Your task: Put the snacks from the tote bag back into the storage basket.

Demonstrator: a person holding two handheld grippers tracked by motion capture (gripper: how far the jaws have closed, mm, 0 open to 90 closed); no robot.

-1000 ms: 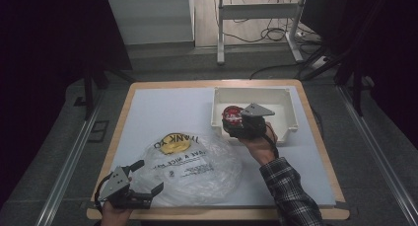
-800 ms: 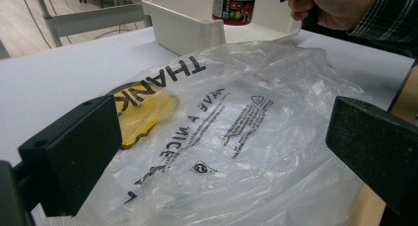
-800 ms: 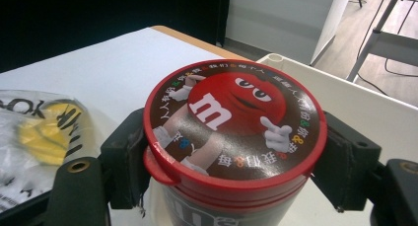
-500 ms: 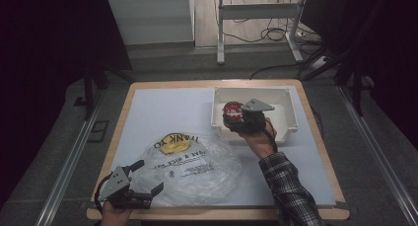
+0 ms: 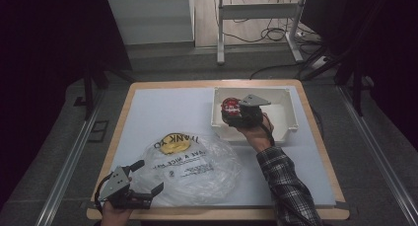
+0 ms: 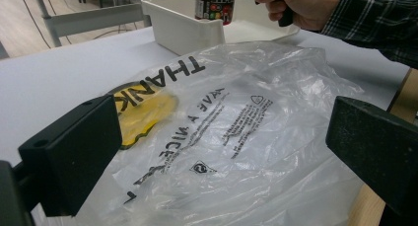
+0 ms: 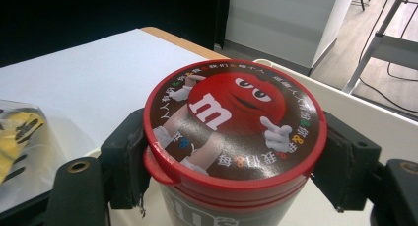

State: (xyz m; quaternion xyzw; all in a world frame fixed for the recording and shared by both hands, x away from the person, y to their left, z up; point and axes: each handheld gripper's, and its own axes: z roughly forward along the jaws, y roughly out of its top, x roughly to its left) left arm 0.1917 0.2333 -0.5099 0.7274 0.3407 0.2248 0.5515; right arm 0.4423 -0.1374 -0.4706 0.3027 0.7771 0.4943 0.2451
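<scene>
A candy tub with a red lid (image 5: 229, 106) (image 7: 234, 122) is clamped between the pads of my right gripper (image 5: 235, 112) (image 7: 235, 159), which is shut on its sides just under the lid. The tub hangs upright over the left part of a white bin (image 5: 283, 95) (image 6: 182, 26), and its dark lower body (image 6: 213, 6) is seen at the far end of the left gripper view. A clear plastic bag (image 5: 192, 164) (image 6: 236, 132) with black print and a yellow patch lies flat on the table. My left gripper (image 5: 146, 177) (image 6: 222, 152) rests open at the bag's near left corner.
The table top (image 5: 162, 112) is white with a wooden rim. The person's checked sleeve (image 5: 286, 186) (image 6: 374, 14) reaches in from the near right. A metal frame and cables (image 5: 256, 23) stand on the floor beyond the table.
My right gripper has carried the tub a little farther away, deeper over the white bin. The left gripper and the bag have stayed put.
</scene>
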